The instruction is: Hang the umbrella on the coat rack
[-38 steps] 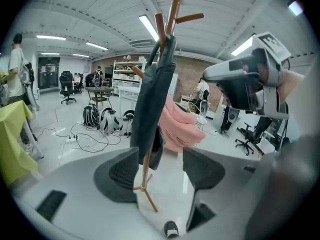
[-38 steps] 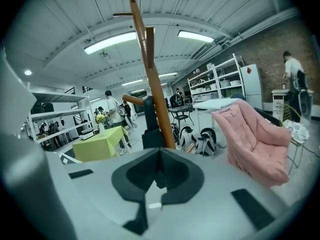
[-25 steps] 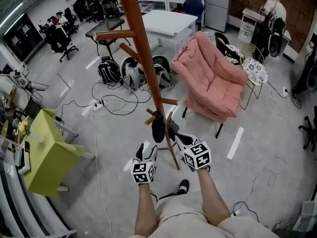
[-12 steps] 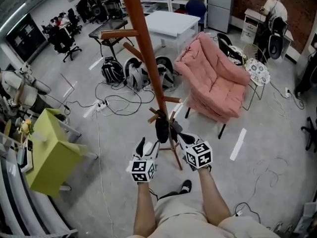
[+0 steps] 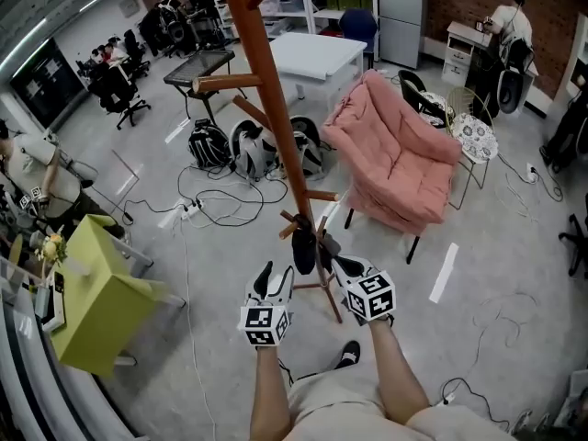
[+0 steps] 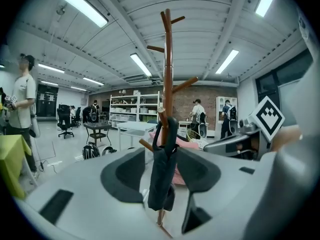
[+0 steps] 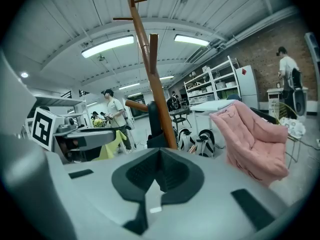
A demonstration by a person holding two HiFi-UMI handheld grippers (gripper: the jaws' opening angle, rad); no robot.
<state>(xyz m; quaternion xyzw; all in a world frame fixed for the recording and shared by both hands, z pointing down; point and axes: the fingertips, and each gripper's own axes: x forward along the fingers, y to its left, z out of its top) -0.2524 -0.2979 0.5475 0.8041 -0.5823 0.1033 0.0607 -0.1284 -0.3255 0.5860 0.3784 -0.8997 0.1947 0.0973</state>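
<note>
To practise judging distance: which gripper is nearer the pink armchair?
Right. The right gripper sits on the armchair's side of the rack; the left gripper, fingers closing with the umbrella between them, is on the rack's far side.

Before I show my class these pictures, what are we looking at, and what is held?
A person holds a two-jaw gripping tool in each hand; the marked cubes are part of them. One picture comes from a head camera looking down; the other two from cameras riding on each tool. A folded black umbrella hangs from a low peg of the wooden coat rack. The left gripper is closing its jaws with the umbrella between them, not yet pressing it. The right gripper is shut, empty. On the floor lie cables and backpacks, near a pink armchair.
</note>
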